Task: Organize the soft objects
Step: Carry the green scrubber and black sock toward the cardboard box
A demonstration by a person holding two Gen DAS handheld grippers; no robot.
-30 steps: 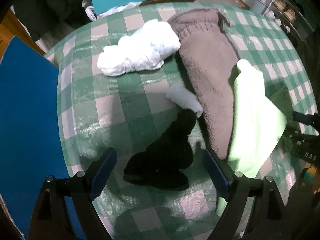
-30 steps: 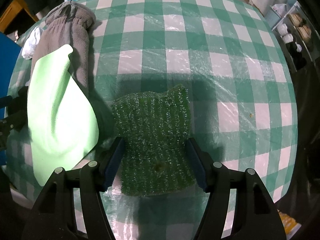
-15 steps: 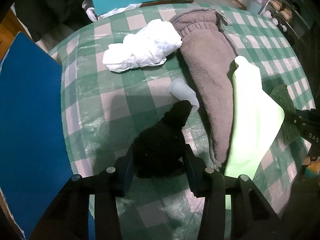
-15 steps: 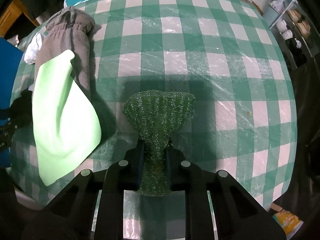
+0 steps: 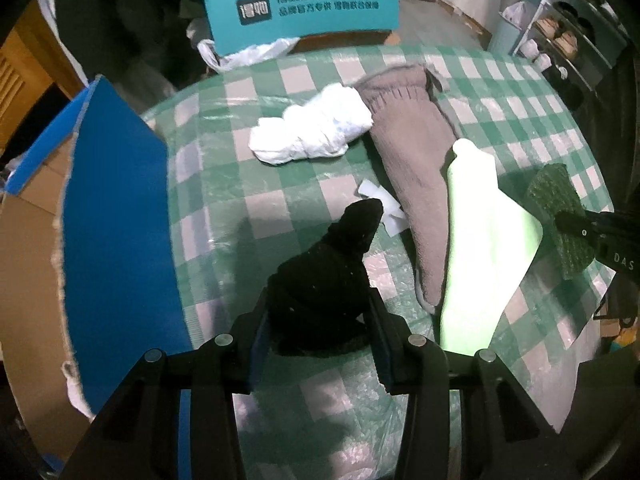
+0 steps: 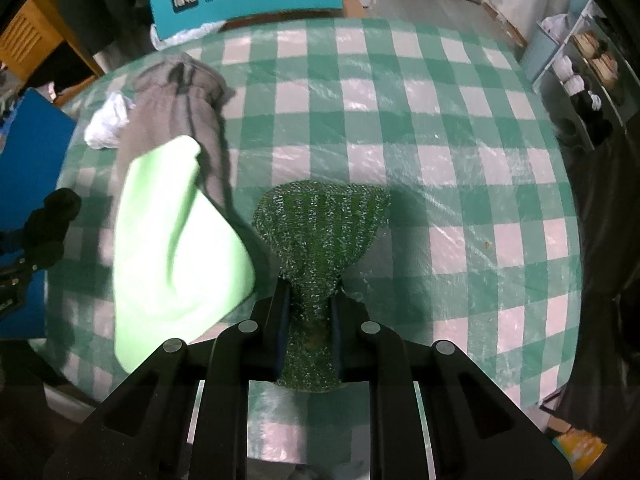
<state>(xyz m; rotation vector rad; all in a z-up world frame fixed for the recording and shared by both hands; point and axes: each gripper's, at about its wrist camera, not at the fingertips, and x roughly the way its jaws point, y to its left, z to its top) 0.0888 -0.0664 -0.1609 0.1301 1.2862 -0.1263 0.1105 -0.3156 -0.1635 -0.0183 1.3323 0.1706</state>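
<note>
My left gripper is shut on a black sock, bunched between the pads and lifted off the checked tablecloth. My right gripper is shut on a dark green sparkly cloth, pinched into a fan shape above the table; the same green cloth shows at the right of the left wrist view. On the table lie a light green cloth, a grey knit garment, a white crumpled cloth and a small white piece.
A blue cardboard box stands open at the left table edge. A teal chair back with a plastic bag behind it is at the far side. Shelves with shoes stand to the right.
Both grippers closed, the left on the black sock and the right on the green cloth, then rose with them; the table looks farther away now.
</note>
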